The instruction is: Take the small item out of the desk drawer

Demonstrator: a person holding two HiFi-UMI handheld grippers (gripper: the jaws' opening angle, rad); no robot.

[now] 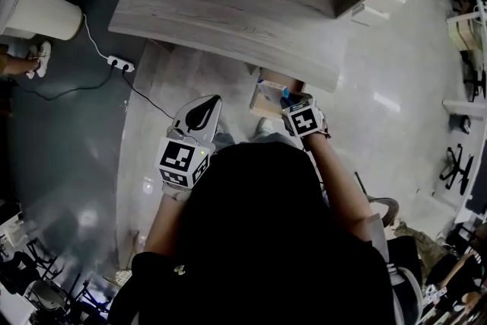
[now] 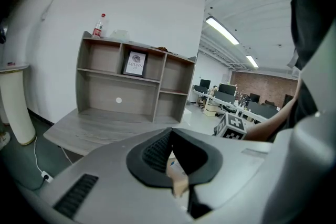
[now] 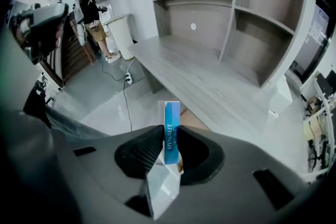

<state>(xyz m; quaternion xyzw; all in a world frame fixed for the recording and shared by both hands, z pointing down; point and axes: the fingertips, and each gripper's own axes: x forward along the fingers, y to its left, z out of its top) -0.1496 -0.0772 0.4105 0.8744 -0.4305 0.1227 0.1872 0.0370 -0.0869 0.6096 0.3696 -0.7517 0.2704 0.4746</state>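
Observation:
A small blue-and-white box (image 3: pixel 171 134) stands upright between the pads of my right gripper (image 3: pixel 170 132), which is shut on it. In the head view, the right gripper (image 1: pixel 293 97) hangs over the open desk drawer (image 1: pixel 266 99), and the blue box (image 1: pixel 285 93) shows at its tips. The drawer's tan inside (image 3: pixel 193 121) peeks out behind the box, under the desk edge. My left gripper (image 1: pixel 215 100) hovers left of the drawer, apart from it. Its fingertips (image 2: pixel 170 131) meet with nothing held.
The grey wooden desk (image 1: pixel 228 19) carries a shelf unit (image 2: pixel 131 78) with a book (image 2: pixel 135 64) and, on top, a bottle (image 2: pixel 98 26). A power strip (image 1: pixel 120 63) with cable lies on the floor at left, near a white cylinder (image 1: pixel 42 11). Another person (image 3: pixel 93 5) stands far off.

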